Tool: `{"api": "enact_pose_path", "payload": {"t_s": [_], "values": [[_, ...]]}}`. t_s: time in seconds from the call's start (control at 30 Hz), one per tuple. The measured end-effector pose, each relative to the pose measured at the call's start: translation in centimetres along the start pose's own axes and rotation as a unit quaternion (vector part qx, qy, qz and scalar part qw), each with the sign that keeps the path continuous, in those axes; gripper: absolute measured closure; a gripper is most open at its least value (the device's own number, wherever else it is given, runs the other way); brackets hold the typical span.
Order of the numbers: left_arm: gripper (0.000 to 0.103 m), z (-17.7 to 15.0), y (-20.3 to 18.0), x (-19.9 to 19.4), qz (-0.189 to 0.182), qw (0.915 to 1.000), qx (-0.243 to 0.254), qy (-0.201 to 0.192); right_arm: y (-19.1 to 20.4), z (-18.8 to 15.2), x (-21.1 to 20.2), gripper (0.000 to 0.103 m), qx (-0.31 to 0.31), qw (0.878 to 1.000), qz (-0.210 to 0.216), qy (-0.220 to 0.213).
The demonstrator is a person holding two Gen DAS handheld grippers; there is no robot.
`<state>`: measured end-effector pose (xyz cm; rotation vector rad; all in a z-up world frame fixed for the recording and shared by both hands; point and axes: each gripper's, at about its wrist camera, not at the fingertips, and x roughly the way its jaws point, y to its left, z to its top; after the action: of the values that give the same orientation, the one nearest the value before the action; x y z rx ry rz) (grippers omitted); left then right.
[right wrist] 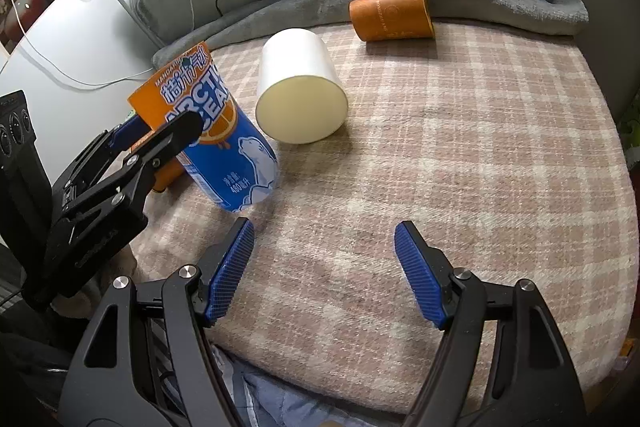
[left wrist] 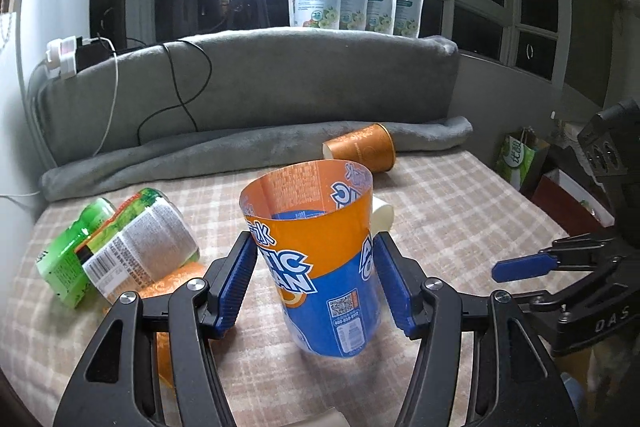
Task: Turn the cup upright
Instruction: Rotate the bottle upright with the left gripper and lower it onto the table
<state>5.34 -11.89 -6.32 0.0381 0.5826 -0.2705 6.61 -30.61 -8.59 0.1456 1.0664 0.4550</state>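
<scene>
Arctic Ocean cup [left wrist: 320,267]: glossy printed plastic | white cup [right wrist: 300,91]: matt paper | plaid blanket [right wrist: 460,167]: woven cloth

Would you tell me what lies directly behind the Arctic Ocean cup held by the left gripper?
A white cup lies on its side just behind the Arctic Ocean cup. From the left wrist, only its edge shows; the rest is covered.

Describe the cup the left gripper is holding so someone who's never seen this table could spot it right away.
On the pink plaid tablecloth, in front of the grey rolled blanket, look between the blue pads of the left gripper. There stands the tall orange-and-blue Arctic Ocean cup, mouth up and leaning a little. Unlike the plain white cup and the brown paper cup lying on their sides, it carries a polar bear print.
</scene>
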Motion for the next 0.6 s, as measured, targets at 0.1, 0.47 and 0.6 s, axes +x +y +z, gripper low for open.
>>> {"api": "enact_pose_path", "payload": {"t_s": [0.1, 0.47, 0.6], "values": [[0.044, -0.1, 0.2, -0.1, -0.026, 0.9993, -0.016, 0.02, 0.1, -0.1, -0.2, 0.027, 0.0, 1.0, -0.001, -0.002], [0.034, -0.5, 0.1, -1.0, -0.067, 0.9963, -0.028, 0.046, 0.5, -0.6, -1.1, 0.027, 0.0, 1.0, 0.001, -0.012], [0.03, -0.6, 0.2, -1.4, -0.077, 0.9952, -0.026, 0.055, 0.8, -0.7, -1.3, 0.027, -0.002, 1.0, 0.0, -0.019]]}}
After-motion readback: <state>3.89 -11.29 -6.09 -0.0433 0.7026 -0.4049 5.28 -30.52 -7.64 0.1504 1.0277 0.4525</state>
